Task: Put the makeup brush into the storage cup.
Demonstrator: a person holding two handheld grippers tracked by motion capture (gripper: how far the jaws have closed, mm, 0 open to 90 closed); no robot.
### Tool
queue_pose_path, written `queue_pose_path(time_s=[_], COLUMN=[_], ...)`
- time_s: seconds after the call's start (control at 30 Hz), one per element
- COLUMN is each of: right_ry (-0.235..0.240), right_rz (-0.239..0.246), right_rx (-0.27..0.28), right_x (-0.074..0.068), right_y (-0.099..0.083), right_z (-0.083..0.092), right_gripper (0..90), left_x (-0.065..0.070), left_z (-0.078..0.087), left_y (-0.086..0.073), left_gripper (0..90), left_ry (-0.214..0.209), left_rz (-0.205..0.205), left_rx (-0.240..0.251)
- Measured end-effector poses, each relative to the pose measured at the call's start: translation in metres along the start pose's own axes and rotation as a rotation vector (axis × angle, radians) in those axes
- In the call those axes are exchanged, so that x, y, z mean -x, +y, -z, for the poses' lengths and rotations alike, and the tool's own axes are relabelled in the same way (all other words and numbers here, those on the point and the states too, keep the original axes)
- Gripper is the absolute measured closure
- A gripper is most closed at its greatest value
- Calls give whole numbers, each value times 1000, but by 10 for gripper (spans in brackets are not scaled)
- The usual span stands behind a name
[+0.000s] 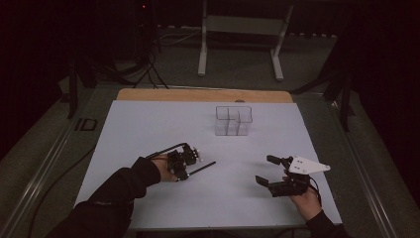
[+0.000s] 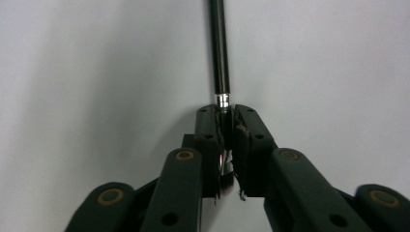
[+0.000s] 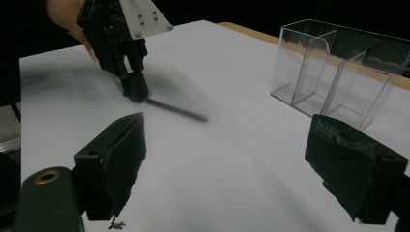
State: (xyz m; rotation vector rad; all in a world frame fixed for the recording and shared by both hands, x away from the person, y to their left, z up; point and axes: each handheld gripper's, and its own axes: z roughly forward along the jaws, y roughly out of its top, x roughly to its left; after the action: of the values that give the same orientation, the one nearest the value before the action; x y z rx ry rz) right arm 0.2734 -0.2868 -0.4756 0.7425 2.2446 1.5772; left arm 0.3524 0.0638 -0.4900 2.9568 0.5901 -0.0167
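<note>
Left gripper view, left gripper (image 2: pixel 227 130) clamping black pen (image 2: pixel 218 48).

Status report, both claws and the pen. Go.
Left claw shut on black pen, pen low over the white sheet. Right claw open, empty, off to the side. Clear organizer farther back; nothing between.

Your room is dim; the white tabletop (image 1: pixel 148 129) alone catches light. Soft shadows trail the pen (image 3: pixel 176 110), which looks blurred.
</note>
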Motion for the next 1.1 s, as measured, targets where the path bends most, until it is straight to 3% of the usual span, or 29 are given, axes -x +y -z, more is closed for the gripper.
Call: queue_pose_path(time_s=[0.13, 0.2, 0.6, 0.63, 1.1], right_ry=[-1, -2, -7, -7, -3], right_rz=[-2, -2, -1, -2, 2], right_rx=[-1, -1, -6, -6, -15], right_x=[0, 0, 0, 0, 0], right_y=[0, 0, 0, 0, -1], right_z=[0, 0, -1, -1, -3], right_gripper=[147, 147, 147, 147, 147], left_x=[-2, -4, -8, -8, -2], left_z=[1, 2, 19, 21, 31], left_y=[1, 0, -3, -3, 8], left_gripper=[851, 852, 854, 854, 865], left_ry=[-14, -40, -42, -56, -77], left_rz=[1, 17, 37, 39, 4], left_rx=[-8, 11, 56, 64, 72])
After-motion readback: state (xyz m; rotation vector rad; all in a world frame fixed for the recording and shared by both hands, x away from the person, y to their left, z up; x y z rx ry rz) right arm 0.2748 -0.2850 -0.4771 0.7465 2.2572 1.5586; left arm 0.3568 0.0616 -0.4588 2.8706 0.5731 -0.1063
